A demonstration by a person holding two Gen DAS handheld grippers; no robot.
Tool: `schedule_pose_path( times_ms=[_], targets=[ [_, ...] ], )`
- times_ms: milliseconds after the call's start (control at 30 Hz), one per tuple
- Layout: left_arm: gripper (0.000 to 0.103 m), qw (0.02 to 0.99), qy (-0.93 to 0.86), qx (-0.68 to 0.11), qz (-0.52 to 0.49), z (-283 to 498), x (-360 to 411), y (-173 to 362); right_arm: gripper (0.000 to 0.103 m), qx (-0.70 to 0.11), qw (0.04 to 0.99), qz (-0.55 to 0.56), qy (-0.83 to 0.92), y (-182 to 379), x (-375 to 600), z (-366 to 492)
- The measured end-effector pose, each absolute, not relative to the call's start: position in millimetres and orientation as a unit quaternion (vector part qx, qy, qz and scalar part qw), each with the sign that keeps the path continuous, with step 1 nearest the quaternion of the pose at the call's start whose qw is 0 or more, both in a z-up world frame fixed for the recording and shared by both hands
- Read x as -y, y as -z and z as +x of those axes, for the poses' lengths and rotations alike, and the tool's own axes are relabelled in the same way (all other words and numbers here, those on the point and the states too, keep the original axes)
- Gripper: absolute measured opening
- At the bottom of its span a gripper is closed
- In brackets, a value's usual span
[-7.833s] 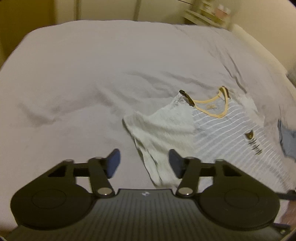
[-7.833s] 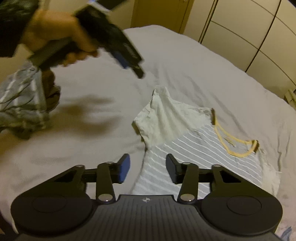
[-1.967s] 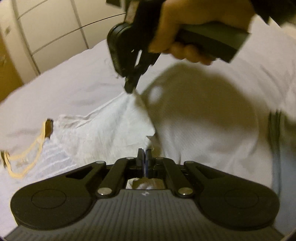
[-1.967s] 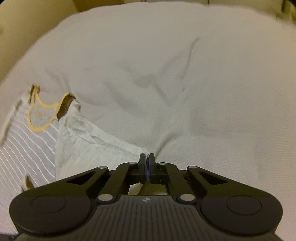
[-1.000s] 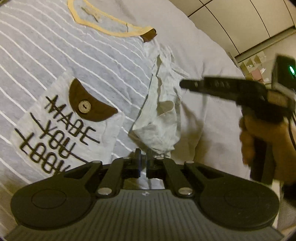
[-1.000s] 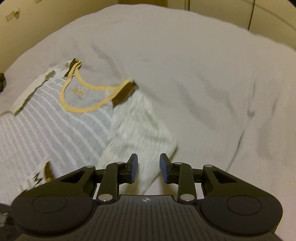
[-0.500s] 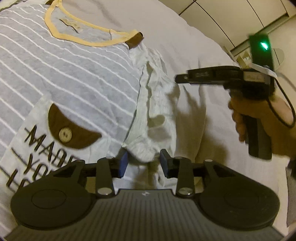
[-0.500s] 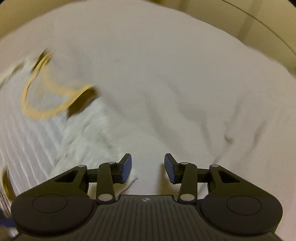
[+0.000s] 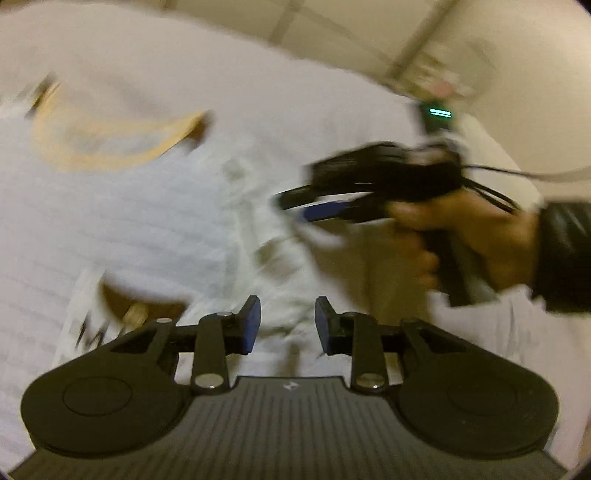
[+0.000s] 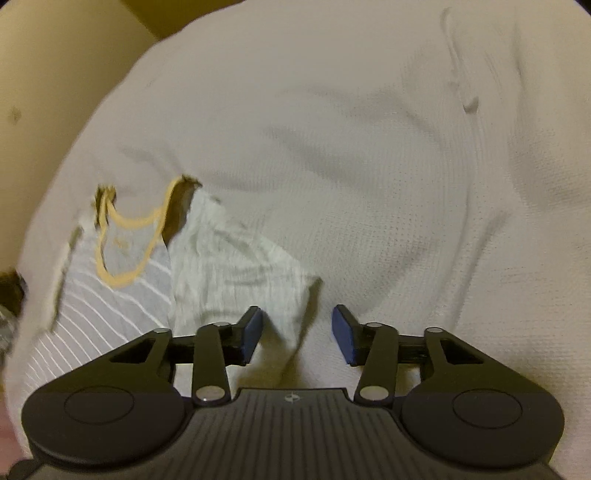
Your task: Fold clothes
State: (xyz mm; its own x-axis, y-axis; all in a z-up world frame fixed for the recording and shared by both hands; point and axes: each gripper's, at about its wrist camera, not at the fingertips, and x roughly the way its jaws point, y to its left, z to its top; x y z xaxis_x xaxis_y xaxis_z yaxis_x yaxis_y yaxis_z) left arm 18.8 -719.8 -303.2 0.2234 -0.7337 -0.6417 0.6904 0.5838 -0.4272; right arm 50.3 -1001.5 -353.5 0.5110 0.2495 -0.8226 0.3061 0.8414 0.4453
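A grey T-shirt with thin white stripes (image 9: pixel 122 229) (image 10: pixel 122 291) lies flat on the bed, its yellow-trimmed neckline (image 9: pixel 110 147) (image 10: pixel 125 240) toward the far left. Its pale sleeve (image 10: pixel 236 266) (image 9: pixel 258 229) is folded inward beside the striped body. My left gripper (image 9: pixel 287 325) stands open just above the sleeve's lower end, with nothing between its fingers. My right gripper (image 10: pixel 297 330) is open too, over the sleeve's outer corner. In the blurred left wrist view a hand (image 9: pixel 472 236) holds the right gripper (image 9: pixel 310 205) over the sleeve.
The bed's pale grey sheet (image 10: pixel 369 129) spreads wide to the right and beyond the shirt, with soft creases. A brown chest pocket with a button (image 9: pixel 136 310) shows at lower left. Cupboard doors (image 9: pixel 332 26) and a small shelf (image 9: pixel 439 74) stand behind the bed.
Both grippers let go of the sleeve after laying it folded onto the shirt, then opened wider and drew back a little. The left view has swung up and blurred.
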Motion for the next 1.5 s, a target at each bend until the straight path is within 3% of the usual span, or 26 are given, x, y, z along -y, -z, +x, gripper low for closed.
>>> schedule_pose_path(
  times_ms=[100,300,333,400,600,867,1200,1267,1333,1500],
  targets=[
    [0.026,0.771,0.494,-0.402,-0.002,21,741,301,0.002,-0.498,0.828,0.258,0.011,351,1001,60],
    [0.027,0.775,0.45,-0.444,-0.006,54,750,324,0.004,-0.447,0.871,0.199,0.037,325,1000,70],
    [0.027,0.776,0.437,-0.454,-0.016,60,745,328,0.013,-0.444,0.874,0.193,0.042,323,1001,68],
    [0.027,0.782,0.415,-0.464,-0.021,66,733,330,0.016,-0.438,0.878,0.187,0.047,319,998,63],
    [0.027,0.797,0.375,-0.473,-0.023,82,707,331,0.016,-0.433,0.877,0.209,0.019,307,963,9],
    [0.027,0.807,0.39,-0.444,-0.018,100,695,308,0.016,-0.476,0.867,0.135,-0.055,332,873,-28],
    [0.03,0.794,0.416,-0.443,0.036,73,699,306,0.016,-0.465,0.873,0.143,-0.031,331,855,-55],
    [0.03,0.793,0.409,-0.449,0.043,66,690,306,0.018,-0.466,0.871,0.154,-0.023,334,858,-53],
    [0.03,0.793,0.398,-0.458,0.056,57,682,307,0.03,-0.498,0.85,0.171,-0.031,343,860,-53],
    [0.031,0.797,0.366,-0.471,0.096,22,651,293,0.03,-0.498,0.846,0.188,-0.024,323,850,-74]
  ],
)
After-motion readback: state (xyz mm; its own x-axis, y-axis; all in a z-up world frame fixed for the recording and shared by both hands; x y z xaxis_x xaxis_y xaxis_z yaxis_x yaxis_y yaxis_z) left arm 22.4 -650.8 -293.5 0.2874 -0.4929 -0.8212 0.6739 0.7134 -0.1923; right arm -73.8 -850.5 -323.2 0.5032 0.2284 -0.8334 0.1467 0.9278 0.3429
